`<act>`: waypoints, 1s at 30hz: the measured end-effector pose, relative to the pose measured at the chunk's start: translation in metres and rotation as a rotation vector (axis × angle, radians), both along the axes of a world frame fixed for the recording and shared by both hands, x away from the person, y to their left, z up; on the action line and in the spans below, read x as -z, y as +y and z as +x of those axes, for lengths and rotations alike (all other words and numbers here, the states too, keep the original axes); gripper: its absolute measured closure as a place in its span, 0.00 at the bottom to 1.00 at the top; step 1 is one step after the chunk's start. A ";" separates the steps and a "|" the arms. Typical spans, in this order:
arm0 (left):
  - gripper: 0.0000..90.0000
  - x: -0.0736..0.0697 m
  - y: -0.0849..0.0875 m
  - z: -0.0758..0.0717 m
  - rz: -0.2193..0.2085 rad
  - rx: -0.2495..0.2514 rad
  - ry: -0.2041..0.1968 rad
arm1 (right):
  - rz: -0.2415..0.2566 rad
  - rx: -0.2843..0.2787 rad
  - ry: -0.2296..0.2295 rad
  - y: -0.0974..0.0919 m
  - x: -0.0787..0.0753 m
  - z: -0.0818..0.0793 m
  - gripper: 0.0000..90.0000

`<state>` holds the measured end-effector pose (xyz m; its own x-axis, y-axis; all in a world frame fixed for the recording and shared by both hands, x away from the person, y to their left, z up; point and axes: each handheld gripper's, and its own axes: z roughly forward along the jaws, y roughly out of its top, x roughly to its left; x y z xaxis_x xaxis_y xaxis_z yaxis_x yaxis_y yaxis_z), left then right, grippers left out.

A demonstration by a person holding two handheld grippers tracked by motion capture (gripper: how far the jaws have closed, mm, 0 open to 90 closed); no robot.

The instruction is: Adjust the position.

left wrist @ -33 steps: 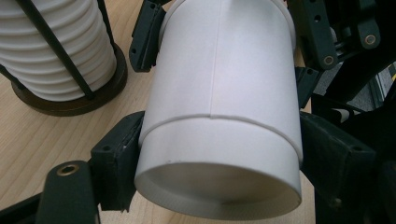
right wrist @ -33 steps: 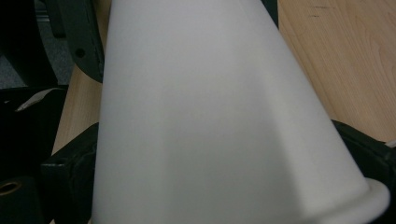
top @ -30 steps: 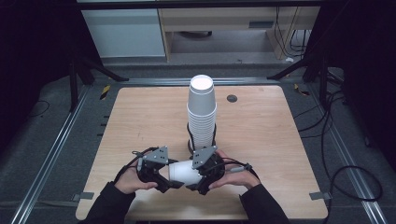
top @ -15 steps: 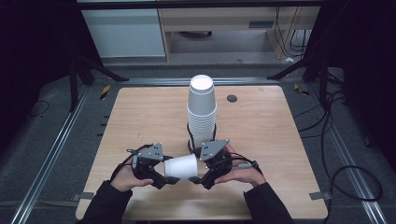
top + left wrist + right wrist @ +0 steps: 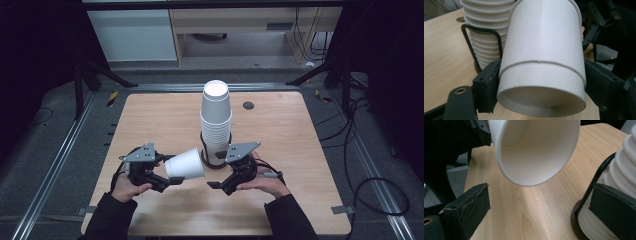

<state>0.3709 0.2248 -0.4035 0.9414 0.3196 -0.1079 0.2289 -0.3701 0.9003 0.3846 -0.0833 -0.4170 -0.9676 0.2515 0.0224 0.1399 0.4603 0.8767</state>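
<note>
**Single cup held clear of the stack**

Dark room, pale wooden table in the middle, metal floor rails either side. At table centre a tall stack of white paper cups stands mouth-down in a black wire holder.

Loose cup: off the table surface, lying on its side just at 8 o'clock of the stack's foot, between the two hands. Left gripper has its pads pinching the cup low on the wall, near the closed base. Right gripper sits at 3 o'clock of the cup, jaws spread, nothing between them.

Handling judgement: thin paper, very light, walls give under pressure. The rolled rim and the base ring are the stiff parts; mid-wall would likely dent or go oval. Surface looks smooth and somewhat slippery, so a shallow pinch could let it twist. Best hold: close to base or rim, light squeeze.

View differences:
- Left gripper view: both pads against the cup's sides, the side seam, the base recess facing the camera, stack ribs behind at 10 o'clock.
- Right gripper view: open mouth of the cup and its clean interior, own pads wide apart, wire holder's upright at 3 o'clock.
- High view: overall layout, both hands, the gap between cup and stack.
</note>
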 end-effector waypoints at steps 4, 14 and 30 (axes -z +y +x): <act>0.23 -0.002 -0.004 -0.003 -0.027 0.023 -0.009 | 0.044 -0.022 0.027 0.000 -0.001 -0.001 0.04; 0.23 0.000 -0.016 -0.009 -0.016 0.083 -0.014 | 0.078 -0.071 0.058 0.005 0.000 -0.004 0.04; 0.24 0.006 -0.030 -0.013 0.038 0.147 0.001 | 0.077 -0.127 0.073 0.014 0.004 -0.009 0.05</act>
